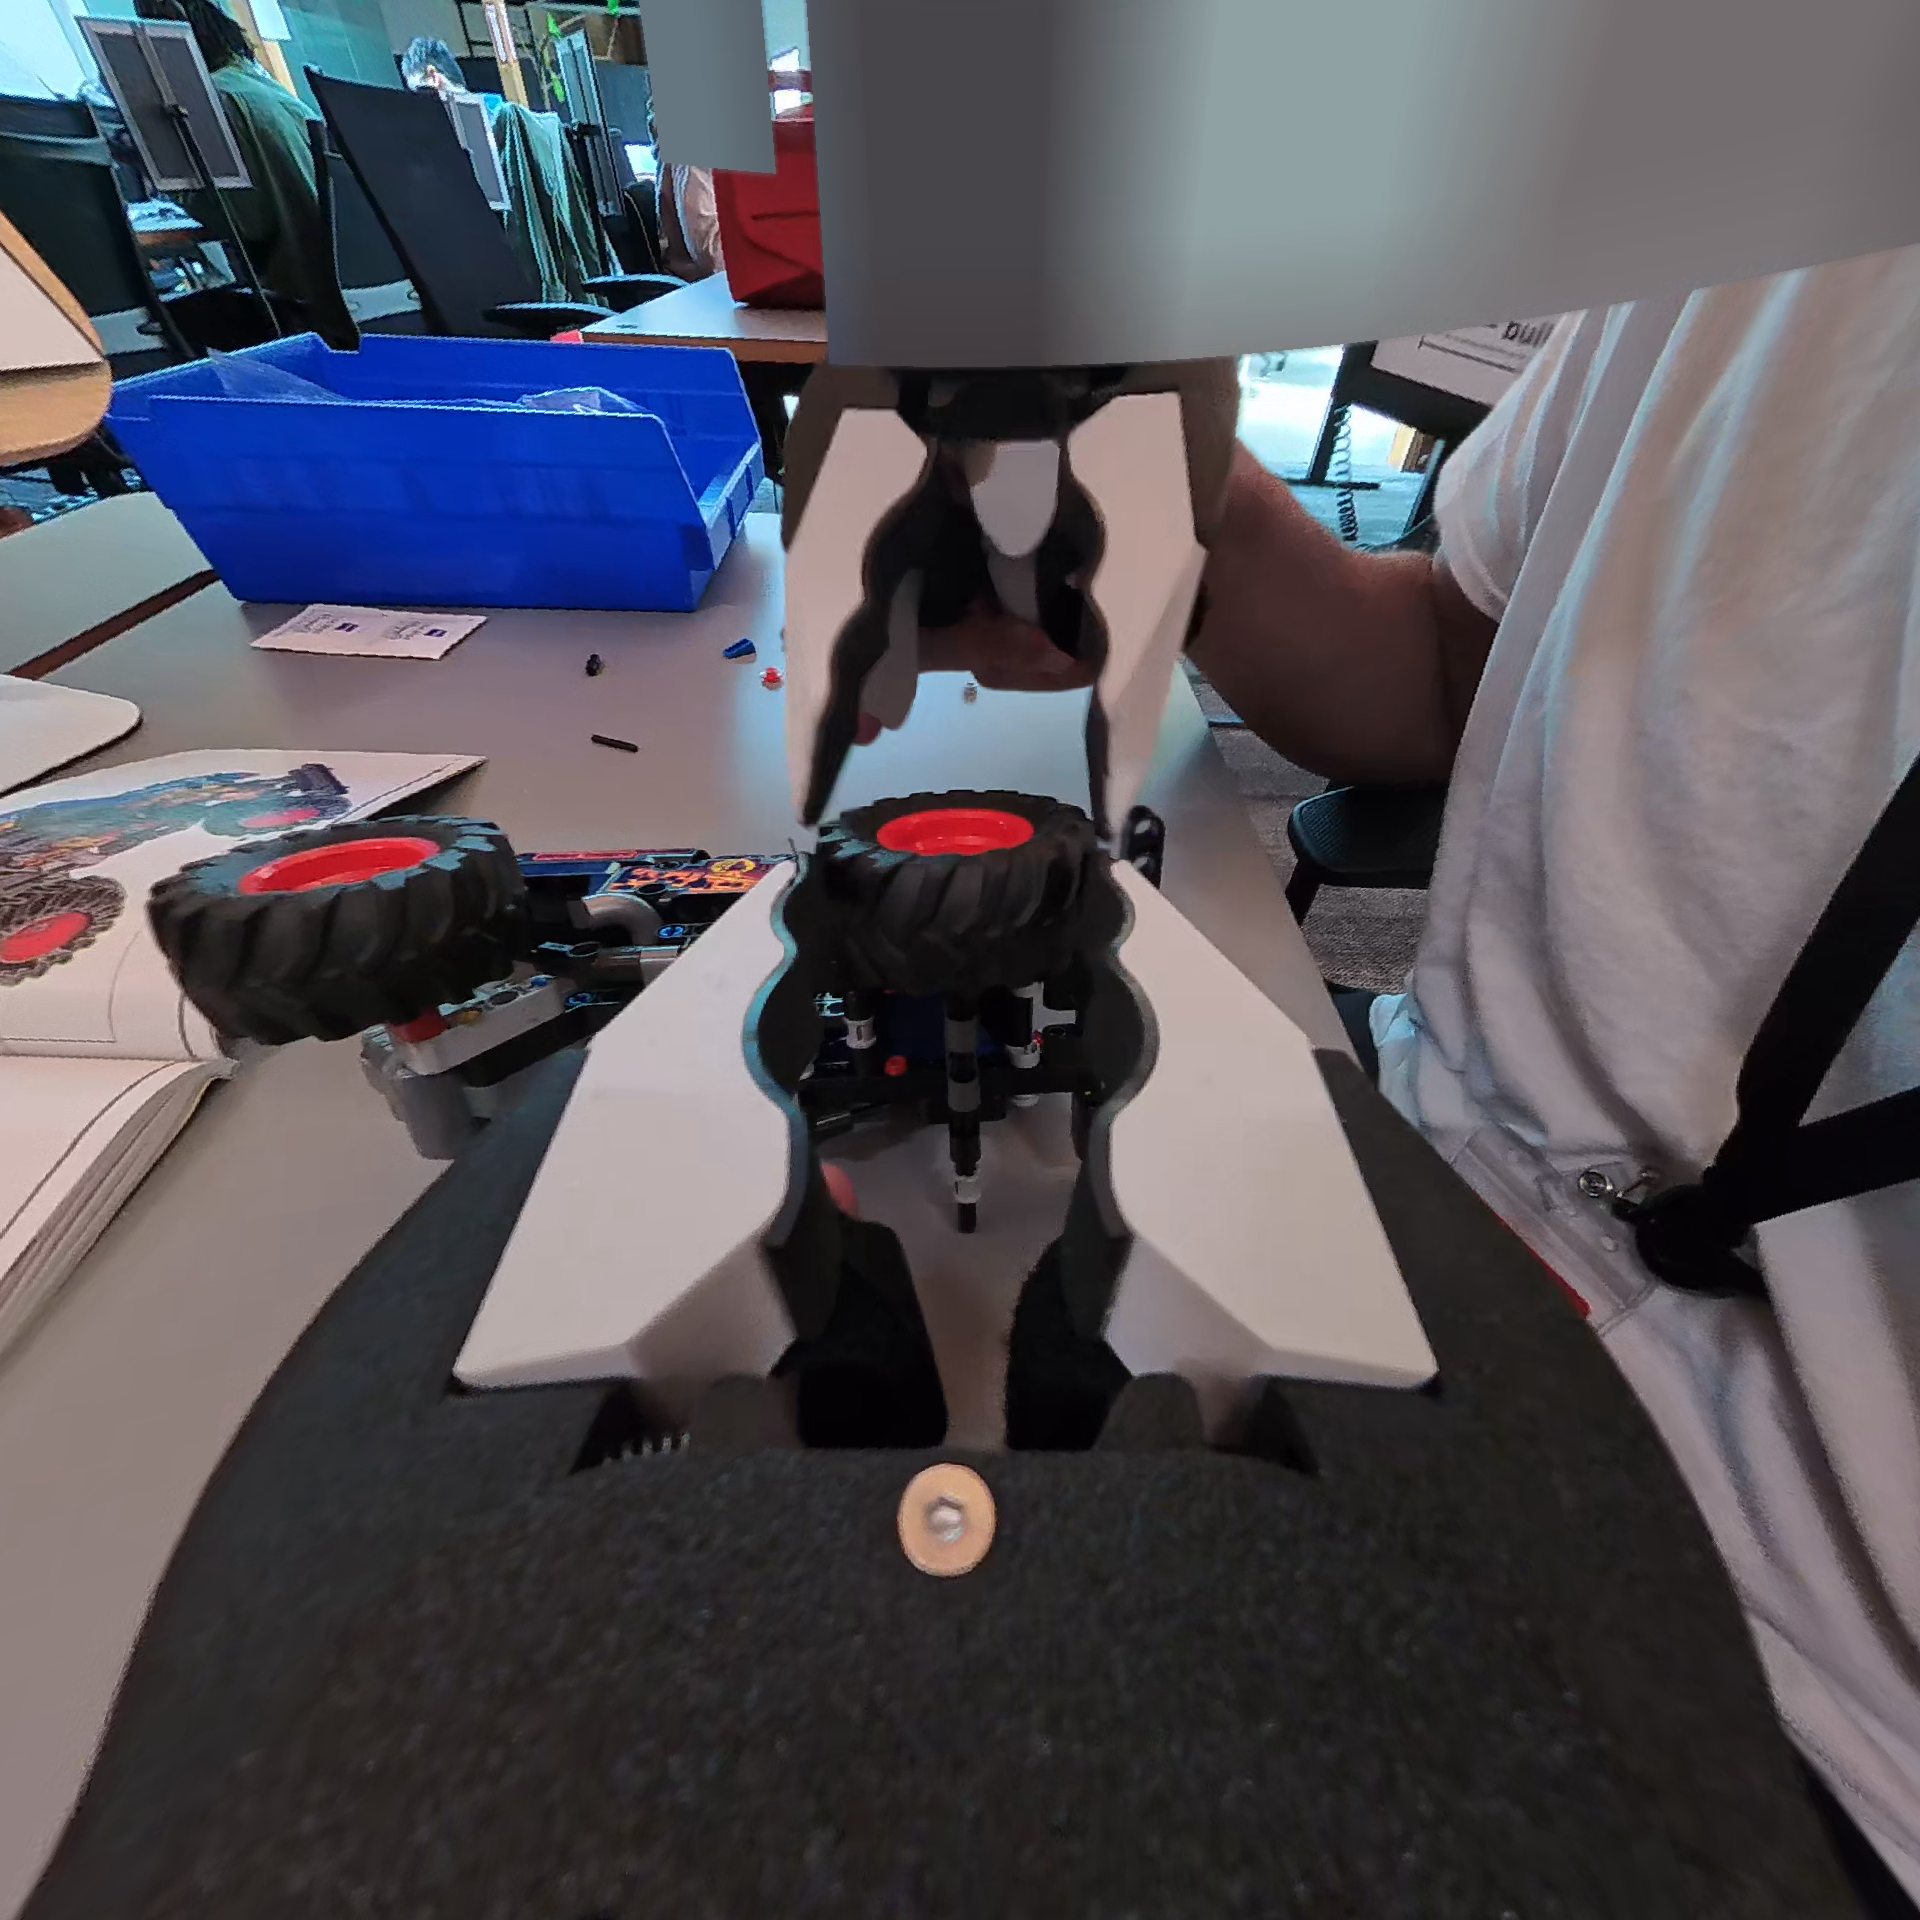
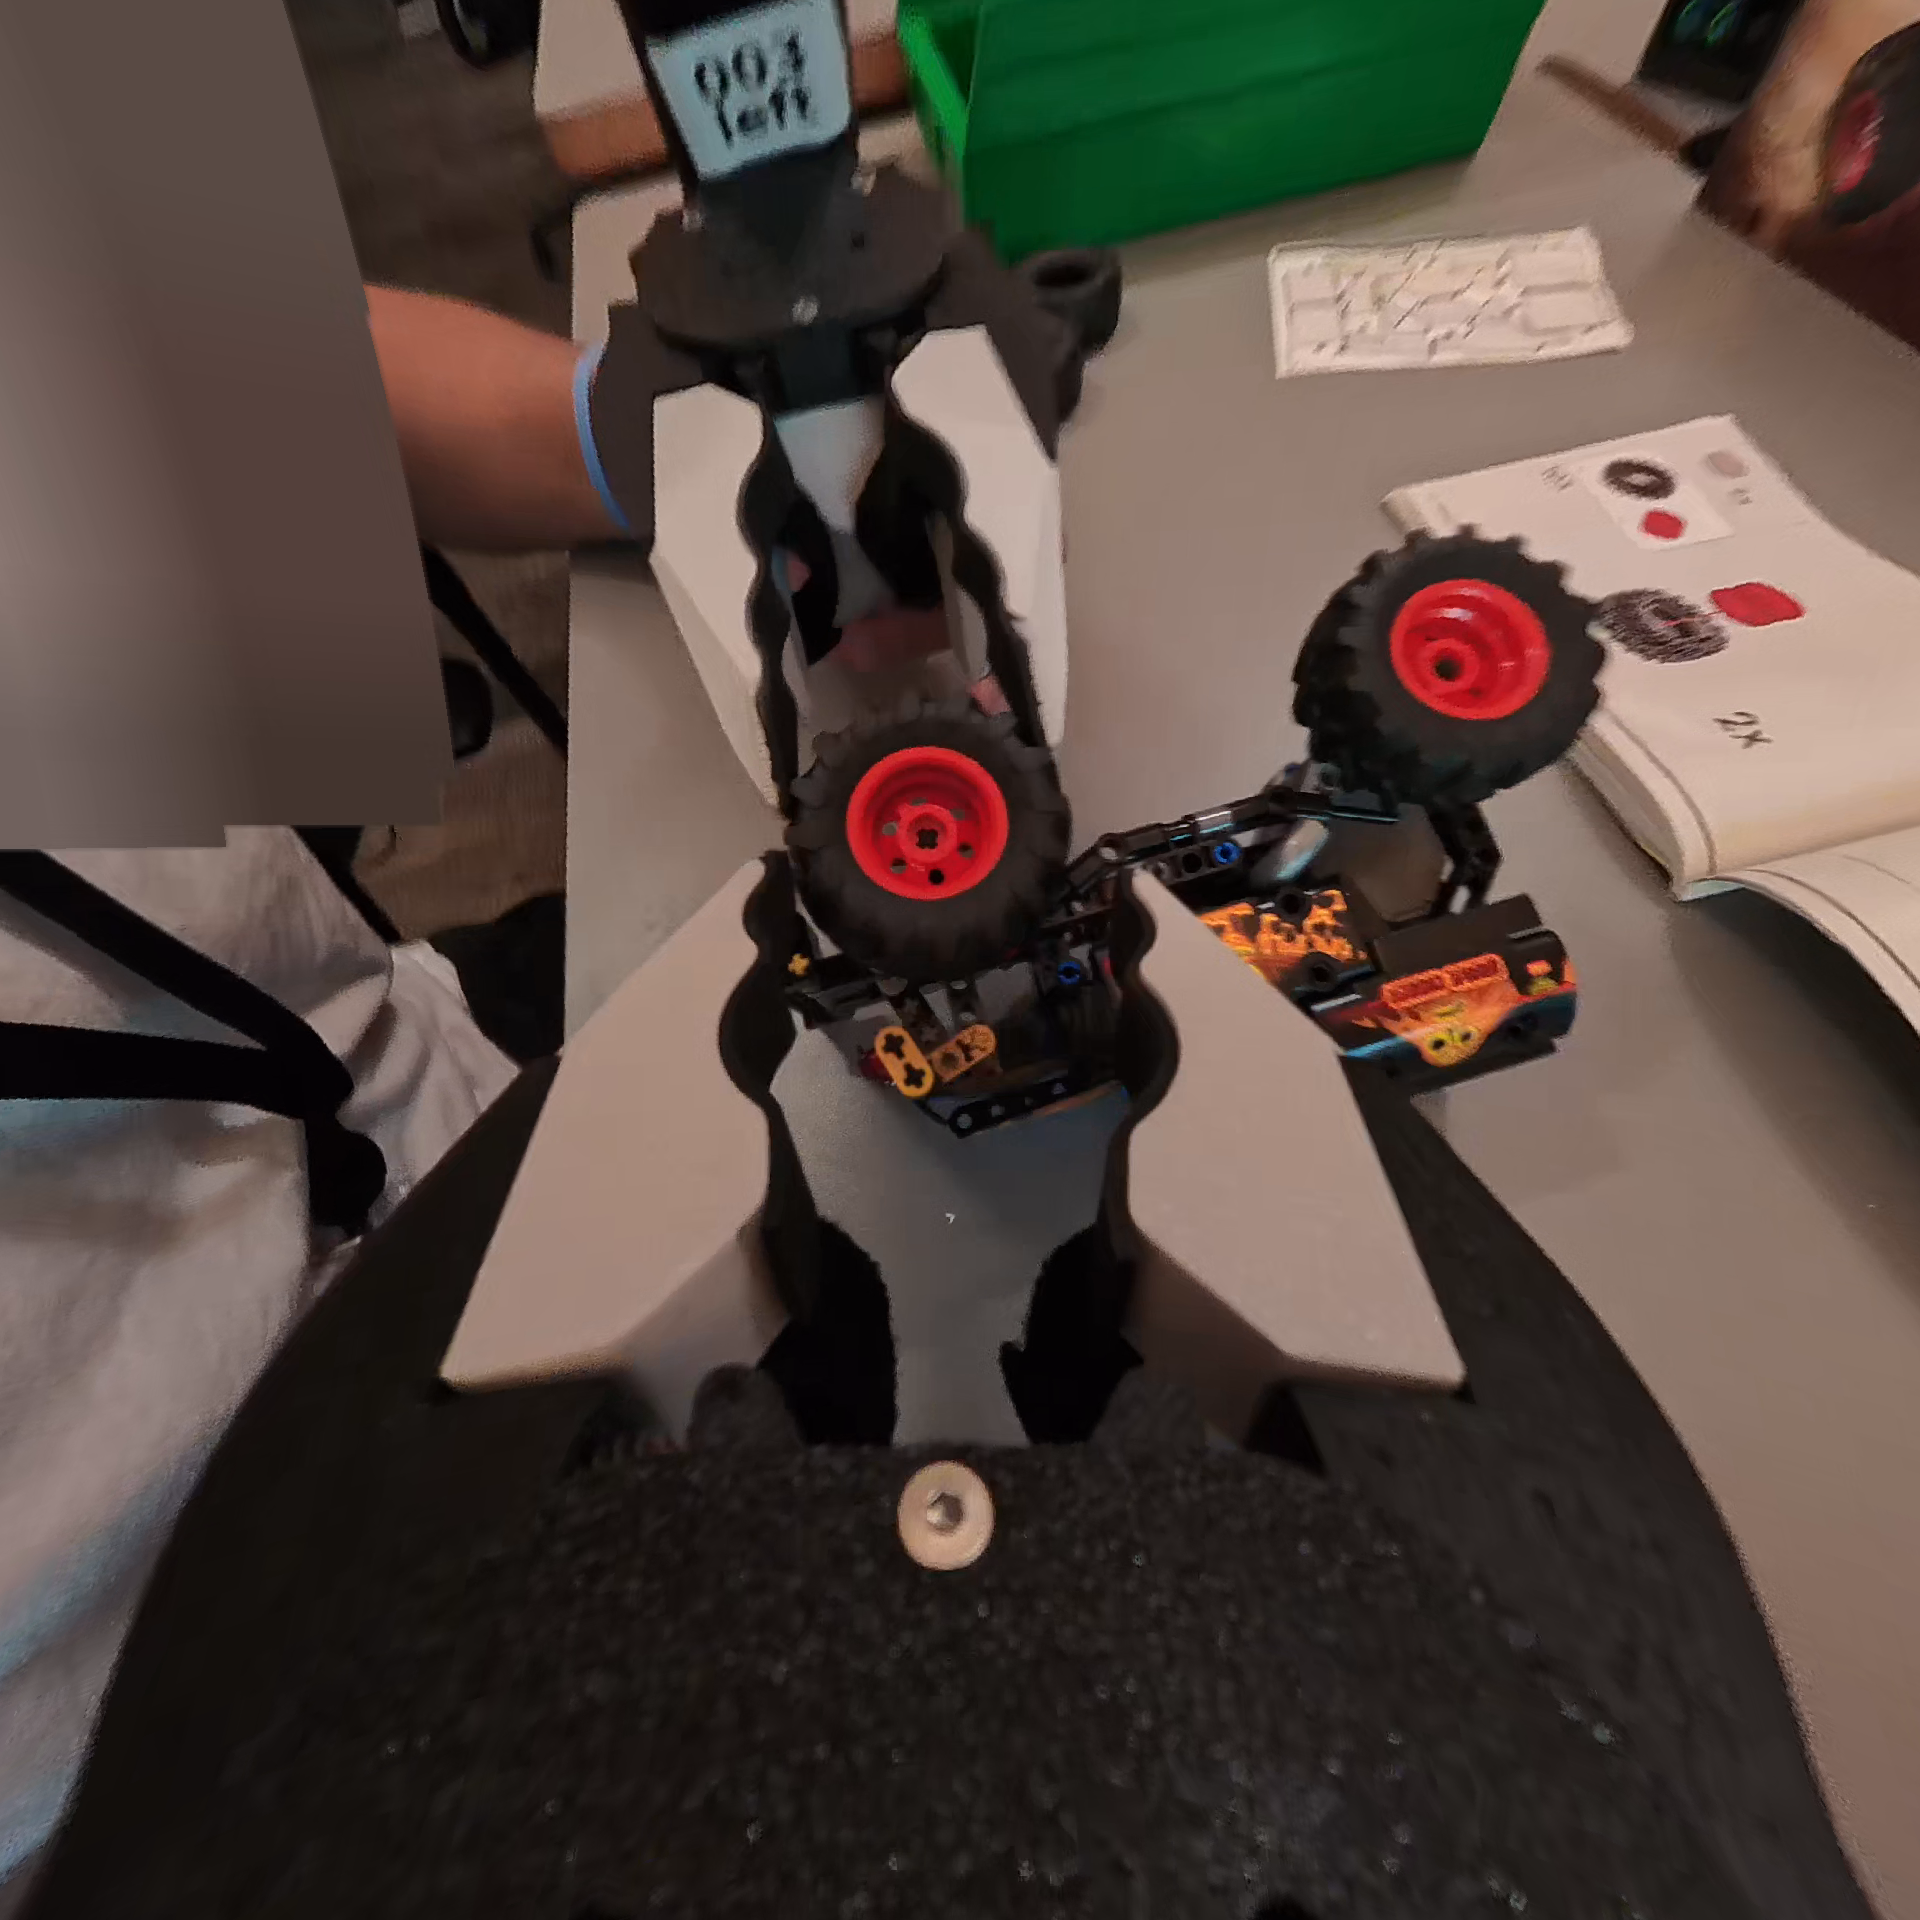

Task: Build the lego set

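A: What does the left wrist view give that the right one lacks?

B: A blue bin (image 1: 447,468) at the far left of the table (image 1: 644,790), loose small parts beside it, and an office beyond with chairs and seated people. The right wrist view has a green bin (image 2: 1195,104) at the far side and a paper sheet (image 2: 1444,301) instead.

A: And the truck (image 2: 1382,966)?

B: It lies on its side on the grey table, one wheel (image 2: 1449,665) up at the far end. Only the right view shows its flame-patterned body. The open manual (image 2: 1766,727) lies just beside it.

A: The grippers?

B: They face each other over the near wheel (image 1: 956,894). The left gripper (image 1: 951,935) has its fingers spread about the tyre's width, one at each side of it; whether they press on it I cannot tell. The right gripper (image 2: 940,904) stands about as wide, its tips flanking the chassis below that wheel; contact is unclear.

A: The person?

B: White shirt, a forearm (image 2: 488,416) behind each tool.
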Demonstrator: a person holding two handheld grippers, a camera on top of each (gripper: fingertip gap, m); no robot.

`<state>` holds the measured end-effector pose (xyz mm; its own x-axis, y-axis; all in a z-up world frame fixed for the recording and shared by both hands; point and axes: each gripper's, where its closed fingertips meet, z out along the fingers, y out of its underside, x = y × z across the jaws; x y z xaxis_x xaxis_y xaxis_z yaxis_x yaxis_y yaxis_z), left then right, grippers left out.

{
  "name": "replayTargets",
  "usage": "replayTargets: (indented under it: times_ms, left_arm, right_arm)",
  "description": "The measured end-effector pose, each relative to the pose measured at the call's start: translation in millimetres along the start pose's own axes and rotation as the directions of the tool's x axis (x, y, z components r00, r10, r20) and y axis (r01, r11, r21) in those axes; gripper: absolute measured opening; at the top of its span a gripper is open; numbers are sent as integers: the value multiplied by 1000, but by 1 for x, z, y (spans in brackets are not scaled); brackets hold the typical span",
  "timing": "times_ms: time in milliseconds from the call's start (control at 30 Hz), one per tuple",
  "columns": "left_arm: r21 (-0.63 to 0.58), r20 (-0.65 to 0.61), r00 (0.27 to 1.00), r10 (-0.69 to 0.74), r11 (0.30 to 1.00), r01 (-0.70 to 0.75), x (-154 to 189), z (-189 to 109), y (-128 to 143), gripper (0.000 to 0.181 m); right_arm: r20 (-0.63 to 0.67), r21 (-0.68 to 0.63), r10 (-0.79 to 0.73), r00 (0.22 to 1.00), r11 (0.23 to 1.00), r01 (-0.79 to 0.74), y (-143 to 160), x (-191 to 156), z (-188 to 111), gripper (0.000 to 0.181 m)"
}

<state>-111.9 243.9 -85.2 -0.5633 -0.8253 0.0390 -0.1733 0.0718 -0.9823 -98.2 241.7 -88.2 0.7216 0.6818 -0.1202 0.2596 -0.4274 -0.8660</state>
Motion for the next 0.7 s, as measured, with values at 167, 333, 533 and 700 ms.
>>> replayTargets:
  times_ms: [167, 333, 533, 700]
  left_arm:
    - [125, 27, 996, -87, 989, 83, -16, -15, -21, 49]
    - [70, 294, 936, -192, 981, 179, -96, -30, -1, 64]
    - [-79, 282, 960, -5, 996, 29, -113, -12, 11, 54]
    - [-61, 245, 969, 25, 998, -10, -113, -8, 13, 52]
  right_arm:
    - [-67, 224, 160, 985, 964, -142, -8, 41, -34, 56]
    - [-177, 58, 26, 984, 998, -16, -9, 89, -18, 60]
    - [-73, -34, -81, 994, 996, 78, -17, 108, 30, 58]
    - [-38, 3, -89, 995, 996, 90, -16, 103, 34, 49]
